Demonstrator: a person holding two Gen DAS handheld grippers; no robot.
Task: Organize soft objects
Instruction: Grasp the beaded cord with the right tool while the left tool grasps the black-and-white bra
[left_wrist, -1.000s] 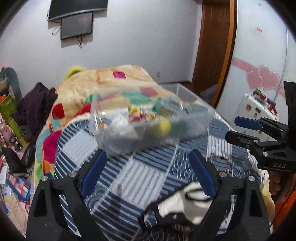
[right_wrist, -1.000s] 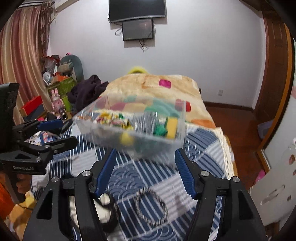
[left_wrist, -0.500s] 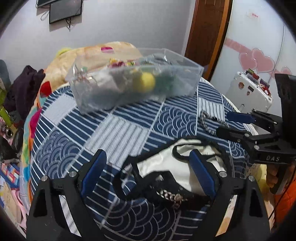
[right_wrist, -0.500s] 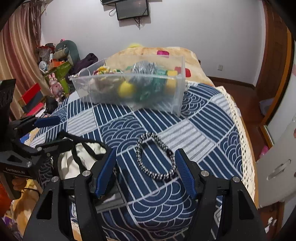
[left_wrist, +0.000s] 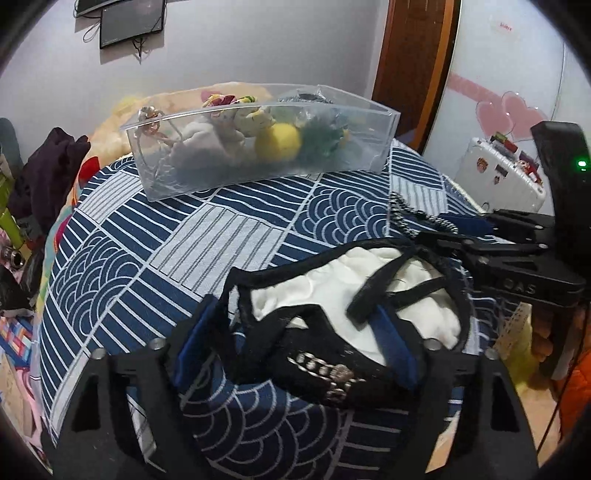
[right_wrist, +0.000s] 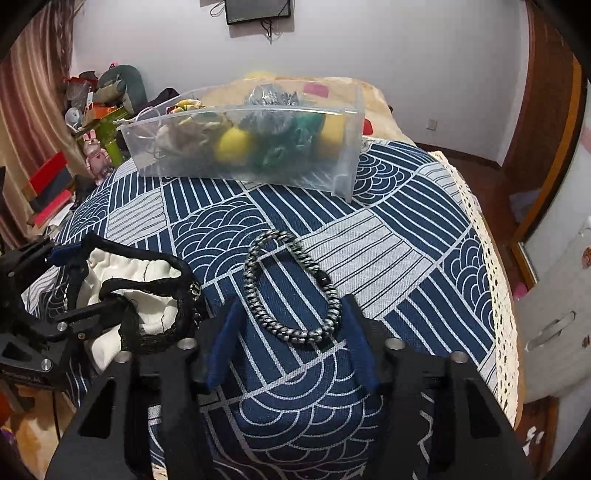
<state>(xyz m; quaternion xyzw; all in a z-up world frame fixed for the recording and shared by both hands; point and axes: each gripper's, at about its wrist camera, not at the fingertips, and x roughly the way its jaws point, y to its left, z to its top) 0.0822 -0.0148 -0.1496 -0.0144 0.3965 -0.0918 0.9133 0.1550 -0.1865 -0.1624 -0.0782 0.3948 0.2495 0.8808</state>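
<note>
Left wrist view looks down on a blue and white patterned cloth (left_wrist: 207, 236) spread over a rounded surface, with the left gripper (left_wrist: 295, 339) low over a black-trimmed white fabric pouch (left_wrist: 354, 295) lying at the near edge. Its blue-padded jaws are spread wide, one on each side of the pouch's near black band with the metal chain (left_wrist: 325, 373), and whether the pads touch the fabric cannot be told. To the right of the pouch the right gripper (left_wrist: 436, 236) reaches in from the right. At the far side of the cloth stands a clear plastic bin (left_wrist: 384, 125) holding soft things, among them a yellow ball (left_wrist: 277, 142), a green fluffy item (left_wrist: 321, 136) and a pale plush piece (left_wrist: 199, 142). Right wrist view shows the right gripper (right_wrist: 288, 325) released as well, jaws apart on either side of the near end of a black and grey braided bracelet (right_wrist: 291, 284) that lies flat on the cloth (right_wrist: 406, 236); contact with the bracelet cannot be judged. The pouch (right_wrist: 136, 291) sits just left of the bracelet, with the left gripper (right_wrist: 70, 280) over it at the left edge. The bin (right_wrist: 347, 173) sits well beyond the bracelet at the far edge of the cloth, with a wall-mounted screen (right_wrist: 258, 9) above it.
</note>
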